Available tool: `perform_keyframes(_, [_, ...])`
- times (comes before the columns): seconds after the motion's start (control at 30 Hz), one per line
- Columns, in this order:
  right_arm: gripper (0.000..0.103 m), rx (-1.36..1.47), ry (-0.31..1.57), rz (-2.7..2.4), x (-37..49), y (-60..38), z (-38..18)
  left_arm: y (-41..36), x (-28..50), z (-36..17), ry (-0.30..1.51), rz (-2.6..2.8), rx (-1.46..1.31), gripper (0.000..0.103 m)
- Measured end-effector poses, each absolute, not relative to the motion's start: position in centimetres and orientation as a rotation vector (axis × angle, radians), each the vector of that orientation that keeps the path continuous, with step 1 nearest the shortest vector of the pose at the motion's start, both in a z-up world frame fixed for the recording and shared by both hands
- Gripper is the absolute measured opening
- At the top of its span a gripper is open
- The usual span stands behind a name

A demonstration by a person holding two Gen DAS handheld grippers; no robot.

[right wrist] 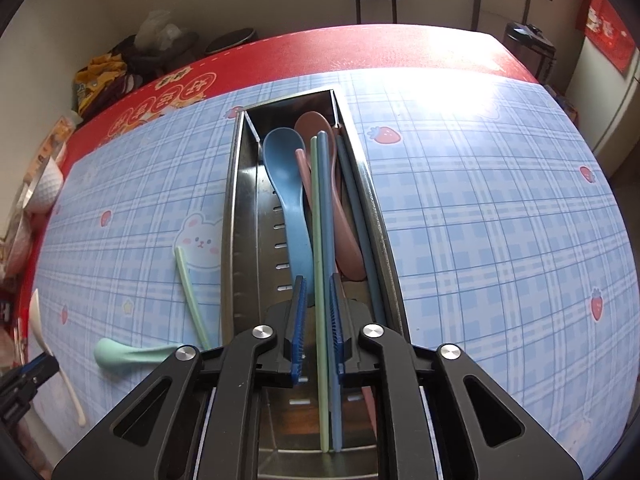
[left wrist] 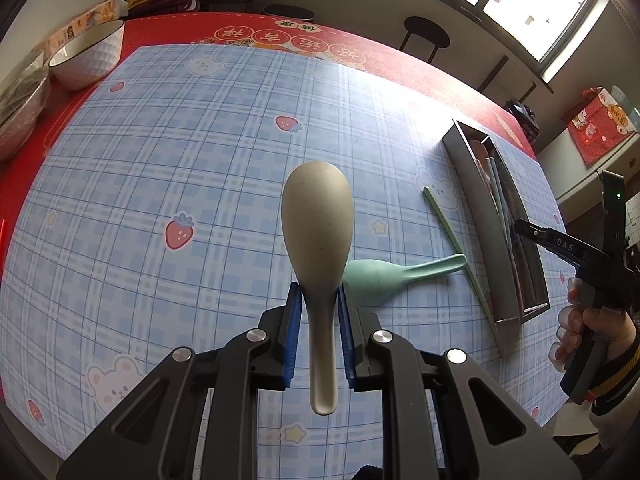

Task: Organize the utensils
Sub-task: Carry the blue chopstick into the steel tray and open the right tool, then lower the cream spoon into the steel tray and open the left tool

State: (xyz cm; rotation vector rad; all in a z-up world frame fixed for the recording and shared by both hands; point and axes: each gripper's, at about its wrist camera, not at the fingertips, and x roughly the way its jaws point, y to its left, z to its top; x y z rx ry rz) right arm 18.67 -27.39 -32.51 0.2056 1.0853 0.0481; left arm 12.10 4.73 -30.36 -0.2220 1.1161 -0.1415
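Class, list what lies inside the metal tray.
The metal tray holds a blue spoon, a pink spoon and green and blue chopsticks. The right gripper hides its near end.

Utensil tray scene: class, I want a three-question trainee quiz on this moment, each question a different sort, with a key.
1. True or false: the left gripper is shut on the beige spoon.
2. Which spoon lies on the table mat, outside the metal tray? A. green spoon B. blue spoon C. pink spoon
3. Fill in: a single green ____ lies on the mat left of the tray in the right wrist view.

Key: 1 true; 2 A; 3 chopstick. The right gripper hangs over the tray, straddling two chopsticks; whether it grips them cannot be told.
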Motion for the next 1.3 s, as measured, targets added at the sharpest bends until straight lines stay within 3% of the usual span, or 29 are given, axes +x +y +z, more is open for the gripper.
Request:
perform_keyframes(0.07, [0.04, 0.221, 1.063, 0.058, 18.0, -27.7, -31.7, 4.3, 12.4, -30.0, 1.117, -0.152, -0.222, 0.018])
perform_keyframes(0.3, [0.052, 0.251, 1.027, 0.101, 16.2, -29.2, -29.7, 0.2, 14.6, -27.6, 1.109, -0.253, -0.236, 0.018])
perform_keyframes(0.57, [0.052, 0.273, 0.995, 0.101, 14.8, -32.6, -28.4, -8.3, 18.7, -26.1, 1.108, -0.386, -0.243, 0.018])
perform_keyframes(0.83, [0.053, 0.297, 1.012, 0.073, 14.1, -36.1, -29.3, -15.9, 24.7, -28.8, 1.183, -0.41, -0.257, 0.018])
perform_keyframes(1.3, [0.053, 0.339, 1.035, 0.031, 13.5, -39.3, -30.8, -19.1, 29.6, -33.3, 1.297, -0.358, -0.228, 0.018])
